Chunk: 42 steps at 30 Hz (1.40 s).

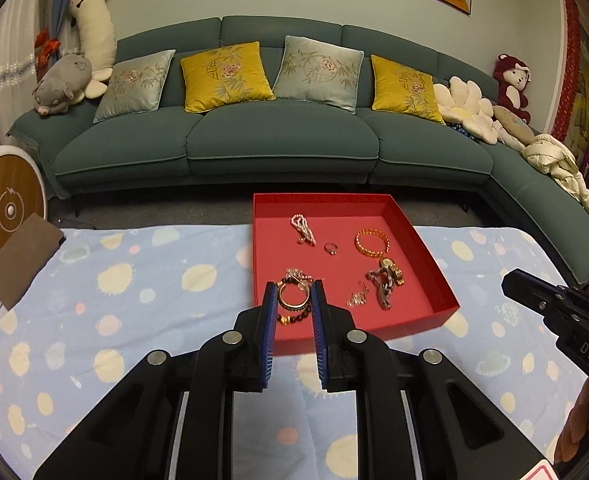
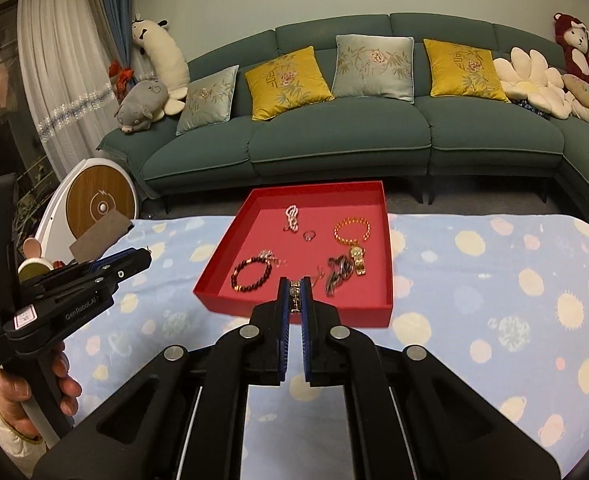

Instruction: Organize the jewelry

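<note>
So, a small gold-and-dark jewelry piece (image 2: 294,299) is clamped in the right gripper (image 2: 294,296), jaws squeezed together on it. What exactly it is can't be told, too much is hidden. Its long axis seems to be lined up with the fingers. The shallow red cardboard tray (image 2: 354,316) is found dead ahead and lower down on the blue spotted bench cloth (image 2: 494,300), near wall facing the piece, so a forward-and-down drop is probably needed. The left gripper (image 1: 294,288) is kept slightly apart with nothing pinched. A dark beaded bracelet (image 1: 294,319) lying in the tray is only seen through its gap.
</note>
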{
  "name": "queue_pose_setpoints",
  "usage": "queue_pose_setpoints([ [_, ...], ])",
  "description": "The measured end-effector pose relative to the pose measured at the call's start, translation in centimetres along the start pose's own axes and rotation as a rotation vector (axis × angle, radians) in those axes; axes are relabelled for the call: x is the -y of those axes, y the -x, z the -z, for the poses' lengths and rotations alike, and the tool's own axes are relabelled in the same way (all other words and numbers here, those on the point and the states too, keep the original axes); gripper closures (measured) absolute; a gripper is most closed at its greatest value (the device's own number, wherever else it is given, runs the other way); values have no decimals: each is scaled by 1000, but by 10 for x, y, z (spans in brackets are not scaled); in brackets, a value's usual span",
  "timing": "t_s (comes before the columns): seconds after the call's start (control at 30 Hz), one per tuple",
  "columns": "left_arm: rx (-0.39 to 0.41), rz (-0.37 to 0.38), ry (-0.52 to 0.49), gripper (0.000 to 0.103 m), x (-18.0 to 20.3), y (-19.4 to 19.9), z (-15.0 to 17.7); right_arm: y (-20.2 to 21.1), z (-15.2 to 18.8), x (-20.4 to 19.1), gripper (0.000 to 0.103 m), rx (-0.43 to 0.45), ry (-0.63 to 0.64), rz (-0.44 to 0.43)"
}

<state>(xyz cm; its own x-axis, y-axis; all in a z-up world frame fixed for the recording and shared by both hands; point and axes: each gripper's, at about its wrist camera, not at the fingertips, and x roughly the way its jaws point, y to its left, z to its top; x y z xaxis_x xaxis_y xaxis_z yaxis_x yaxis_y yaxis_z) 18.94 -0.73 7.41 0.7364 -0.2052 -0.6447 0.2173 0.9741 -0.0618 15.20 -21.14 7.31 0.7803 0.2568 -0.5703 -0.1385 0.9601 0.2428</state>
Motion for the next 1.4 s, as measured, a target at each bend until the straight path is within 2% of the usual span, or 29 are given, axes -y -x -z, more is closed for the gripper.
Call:
queue_pose_setpoints([
  [0.23, -26, -2, 4, 88, 5, -61, -34, -63, -31, 9, 99, -33, -32, -12],
  [0.53, -85, -27, -11, 88, 11, -123, -37, -141, -30, 19, 99, -119, -46, -8],
  [0.8, -128, -44, -11, 88, 9, -159, -30, -174, -25, 24, 99, -147, -59, -10],
  [1.07, -147, -64, 2, 88, 3, -177, -29, -192, -22, 26, 98, -158, -57, -9],
  [1.17, -145, -70, 18, 82, 0, -180, -28, -194, -21, 25, 94, -150, -53, -8],
  [1.23, -147, -84, 44, 57, -4, -179, -29, -192, -22, 25, 89, -139, -56, -12],
  [1.3, -124, -87, 63, 56, -8, -172, -31, -186, -24, 27, 84, -118, -69, -15],
  [1.4, -90, -77, 76, 56, -11, -151, -37, -168, -29, 28, 84, -85, -74, -19],
])
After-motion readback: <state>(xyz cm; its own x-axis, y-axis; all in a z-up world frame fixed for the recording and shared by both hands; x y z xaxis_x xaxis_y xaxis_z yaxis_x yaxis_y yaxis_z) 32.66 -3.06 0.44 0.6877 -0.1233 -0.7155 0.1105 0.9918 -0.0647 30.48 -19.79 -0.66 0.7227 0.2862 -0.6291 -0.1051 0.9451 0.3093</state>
